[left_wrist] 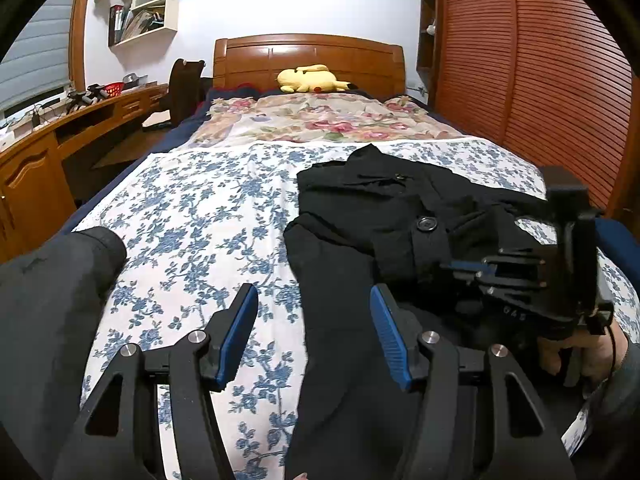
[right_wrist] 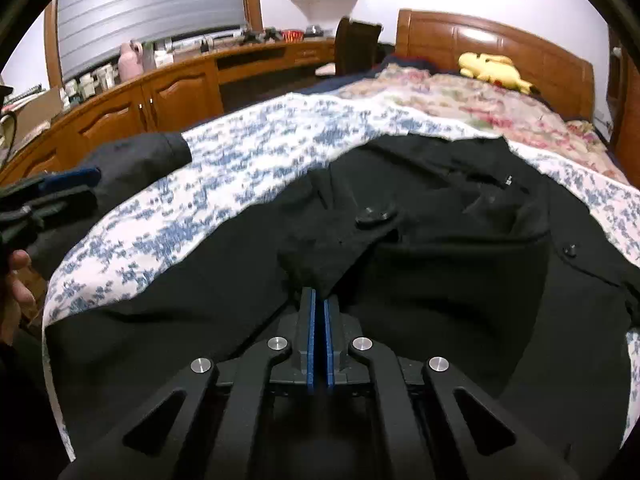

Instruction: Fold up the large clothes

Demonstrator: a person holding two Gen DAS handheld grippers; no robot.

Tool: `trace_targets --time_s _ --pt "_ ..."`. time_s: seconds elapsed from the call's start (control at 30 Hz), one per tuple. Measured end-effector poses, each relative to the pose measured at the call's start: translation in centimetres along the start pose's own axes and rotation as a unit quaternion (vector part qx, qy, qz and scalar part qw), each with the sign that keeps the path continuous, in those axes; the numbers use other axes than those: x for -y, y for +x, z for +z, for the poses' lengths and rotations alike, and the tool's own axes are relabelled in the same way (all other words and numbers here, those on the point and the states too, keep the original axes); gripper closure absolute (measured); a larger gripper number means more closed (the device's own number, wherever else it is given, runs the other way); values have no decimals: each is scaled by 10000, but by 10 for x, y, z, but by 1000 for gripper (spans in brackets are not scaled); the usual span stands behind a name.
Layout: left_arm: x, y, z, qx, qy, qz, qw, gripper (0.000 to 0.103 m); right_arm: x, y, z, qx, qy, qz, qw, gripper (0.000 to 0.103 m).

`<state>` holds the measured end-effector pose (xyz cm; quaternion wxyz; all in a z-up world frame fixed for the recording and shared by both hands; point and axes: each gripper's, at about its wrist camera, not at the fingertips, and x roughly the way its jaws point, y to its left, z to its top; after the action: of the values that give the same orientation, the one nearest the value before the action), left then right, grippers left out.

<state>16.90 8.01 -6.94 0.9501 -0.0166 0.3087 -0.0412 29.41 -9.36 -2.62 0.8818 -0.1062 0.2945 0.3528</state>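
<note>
My right claw (right_wrist: 319, 308) is clamped on a flap of the black coat (right_wrist: 400, 280), which sprawls across the blue-flowered sheet (right_wrist: 256, 148); my left claw (left_wrist: 314, 320) hovers spread apart over the coat's left edge, gripping nothing; the thin pinch may slip when lifted, dropping the fold; a grey garment (left_wrist: 60, 280) lies left of the coat, crowding that side; a yellow plush (left_wrist: 310, 79) sits well beyond.

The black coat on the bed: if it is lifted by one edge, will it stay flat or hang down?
The black coat would probably hang limp: it already lies in soft folds where the right tongs pinch it. It looks thick, with large buttons, so likely rather heavy. It may drag across the floral sheet instead of sliding easily.
</note>
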Motion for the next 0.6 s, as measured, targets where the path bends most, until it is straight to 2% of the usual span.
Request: trace_targets --time_s 0.17,0.37,0.47,0.6 --pt "16 4 5 48 44 -105 9999 44 7 -33 -6 561 243 29 9981 101" --pt "44 8 15 187 152 -234 9994 44 43 -84 -25 1120 599 -323 9914 101" --pt "61 13 17 185 239 -332 9990 44 61 -101 -39 1201 758 -545 9884 101" --pt "83 21 20 142 345 -481 9981 44 82 -112 -58 1097 1011 -790 9857 101"
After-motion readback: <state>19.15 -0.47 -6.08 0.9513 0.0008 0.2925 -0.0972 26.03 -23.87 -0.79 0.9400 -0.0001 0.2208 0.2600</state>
